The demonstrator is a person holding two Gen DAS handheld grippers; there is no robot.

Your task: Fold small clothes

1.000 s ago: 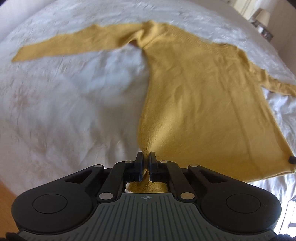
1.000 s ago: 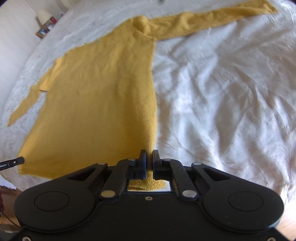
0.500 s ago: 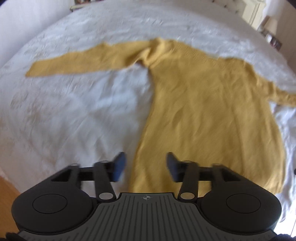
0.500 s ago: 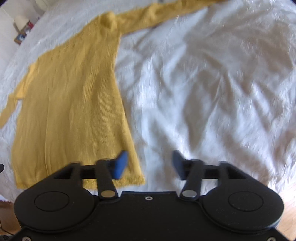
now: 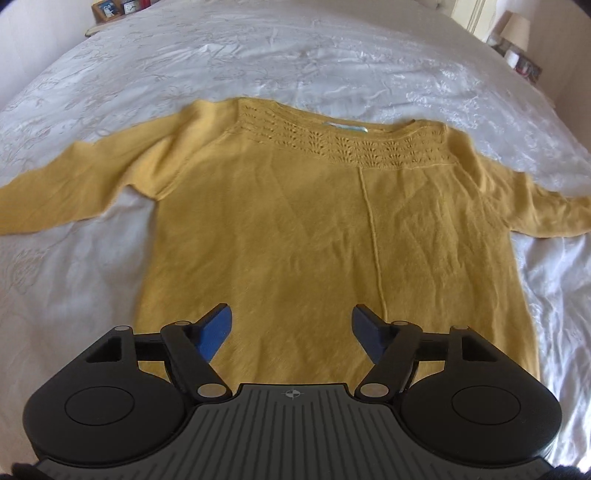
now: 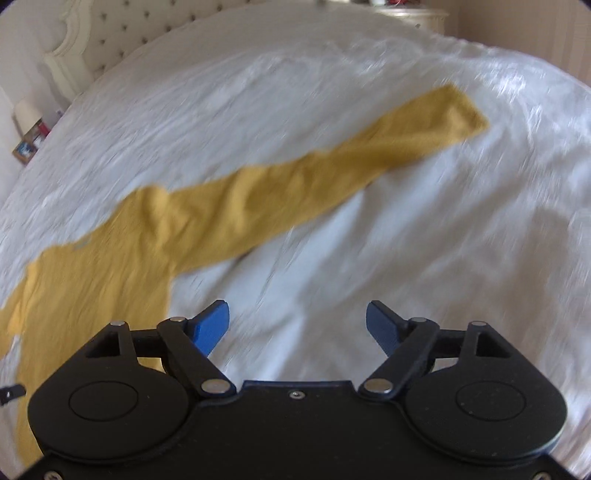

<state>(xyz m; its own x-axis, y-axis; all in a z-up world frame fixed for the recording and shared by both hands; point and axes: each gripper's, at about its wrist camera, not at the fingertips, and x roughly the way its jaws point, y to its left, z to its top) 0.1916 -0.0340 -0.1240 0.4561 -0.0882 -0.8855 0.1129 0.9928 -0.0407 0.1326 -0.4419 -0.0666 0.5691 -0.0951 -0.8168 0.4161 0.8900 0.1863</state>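
A mustard-yellow knit sweater (image 5: 317, 236) lies flat on the white bedspread (image 5: 258, 55), neckline far, both sleeves spread sideways. My left gripper (image 5: 291, 328) is open and empty, above the sweater's lower hem. In the right wrist view the sweater body (image 6: 92, 280) is at the left and its long sleeve (image 6: 332, 166) runs up to the right. My right gripper (image 6: 297, 326) is open and empty above bare bedspread (image 6: 406, 240), to the right of the sweater body. This view is blurred.
A bedside table with a lamp (image 5: 517, 26) stands at the far right in the left wrist view, and picture frames (image 5: 110, 7) at the far left. A tufted headboard (image 6: 129, 33) and another lamp (image 6: 27, 114) show at the far left in the right wrist view.
Both grippers let go of the sweater's hem corners and opened wide. The left one swung to face the sweater's middle; the right one turned toward the sleeve.
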